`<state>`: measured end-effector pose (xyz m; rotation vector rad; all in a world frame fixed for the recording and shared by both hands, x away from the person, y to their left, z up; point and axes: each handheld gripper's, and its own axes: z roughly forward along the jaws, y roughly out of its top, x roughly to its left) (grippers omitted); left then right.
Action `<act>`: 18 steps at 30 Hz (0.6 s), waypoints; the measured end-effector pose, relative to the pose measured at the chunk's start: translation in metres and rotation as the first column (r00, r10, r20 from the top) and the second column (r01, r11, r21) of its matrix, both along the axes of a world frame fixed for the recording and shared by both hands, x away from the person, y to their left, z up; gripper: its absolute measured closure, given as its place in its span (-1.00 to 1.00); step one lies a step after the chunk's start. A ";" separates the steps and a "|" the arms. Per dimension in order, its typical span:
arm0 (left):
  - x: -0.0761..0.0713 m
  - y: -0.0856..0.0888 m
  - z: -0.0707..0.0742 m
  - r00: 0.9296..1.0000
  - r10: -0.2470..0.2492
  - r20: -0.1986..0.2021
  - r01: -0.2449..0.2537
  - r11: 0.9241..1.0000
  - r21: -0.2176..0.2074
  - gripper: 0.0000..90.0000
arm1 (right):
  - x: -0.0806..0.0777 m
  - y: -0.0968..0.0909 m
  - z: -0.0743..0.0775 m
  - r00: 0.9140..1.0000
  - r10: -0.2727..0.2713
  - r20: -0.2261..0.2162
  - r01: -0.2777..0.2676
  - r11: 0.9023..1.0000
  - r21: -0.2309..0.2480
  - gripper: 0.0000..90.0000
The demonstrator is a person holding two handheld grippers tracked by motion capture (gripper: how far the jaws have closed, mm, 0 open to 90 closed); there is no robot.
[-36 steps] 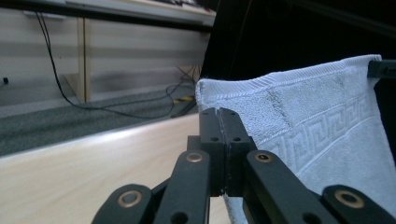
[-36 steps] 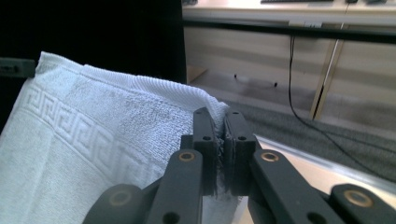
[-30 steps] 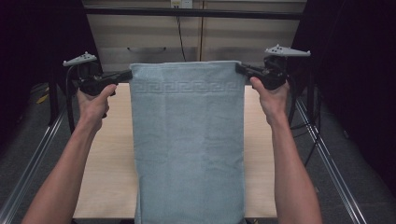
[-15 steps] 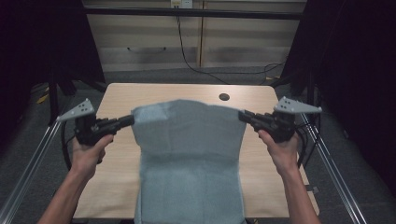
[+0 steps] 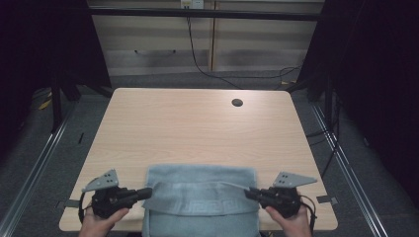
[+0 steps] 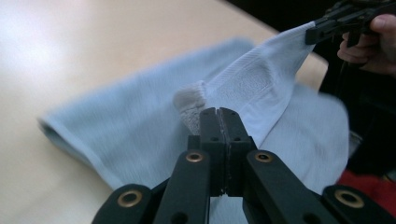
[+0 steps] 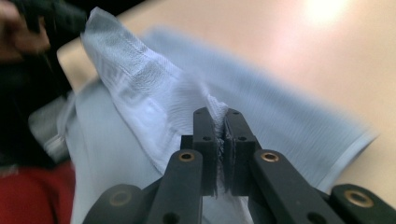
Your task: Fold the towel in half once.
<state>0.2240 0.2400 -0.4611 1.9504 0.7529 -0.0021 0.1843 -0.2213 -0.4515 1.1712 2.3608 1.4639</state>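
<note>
- surface (image 5: pixel 197 128): light wood top, fills the middle of the high view, mostly bare; small dark round hole (image 5: pixel 237 102) in its upper right part.
- towel (image 5: pixel 200 197): pale blue, lower centre of the high view, lying on the near part of the surface and hanging over the near edge at the bottom of the frame. Patterned band runs across it between the two claws. Folded edge lies flat toward the middle of the surface; the top layer is lifted at both near corners.
- left claw (image 5: pixel 148 192): lower left of the high view, held in a hand (image 5: pixel 101 222) at the bottom edge, grey plate on top. Points right toward the towel. In the left gripper view the jaws are pressed together on a bunched towel corner (image 6: pixel 191 100), centre of frame.
- right claw (image 5: pixel 248 192): lower right of the high view, held in a hand (image 5: pixel 289 222) at the bottom edge, grey plate on top. Points left toward the towel. In the right gripper view the jaws are clamped on the towel's other corner (image 7: pixel 215 109), cloth pinched between them.
- towel stretches taut between the two claws in both gripper views; far parts blurred.
- cables (image 5: pixel 197 54): dark, on the floor beyond the surface, top centre of the high view.
</note>
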 end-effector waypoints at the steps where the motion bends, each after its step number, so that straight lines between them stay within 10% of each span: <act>1: 0.001 -0.001 -0.005 1.000 0.001 -0.027 -0.001 1.000 -0.003 0.99 | -0.002 0.003 -0.010 0.999 0.013 -0.030 -0.013 1.000 -0.001 0.90; 8: 0.010 -0.022 -0.034 0.997 -0.049 -0.059 0.056 0.991 0.123 0.99 | 0.002 0.015 -0.045 0.987 0.036 -0.154 -0.051 0.994 -0.092 0.91; 18: 0.072 -0.025 -0.038 0.998 0.068 -0.001 -0.066 0.978 0.200 1.00 | 0.050 0.015 -0.047 0.990 -0.017 -0.137 0.000 0.992 -0.129 0.91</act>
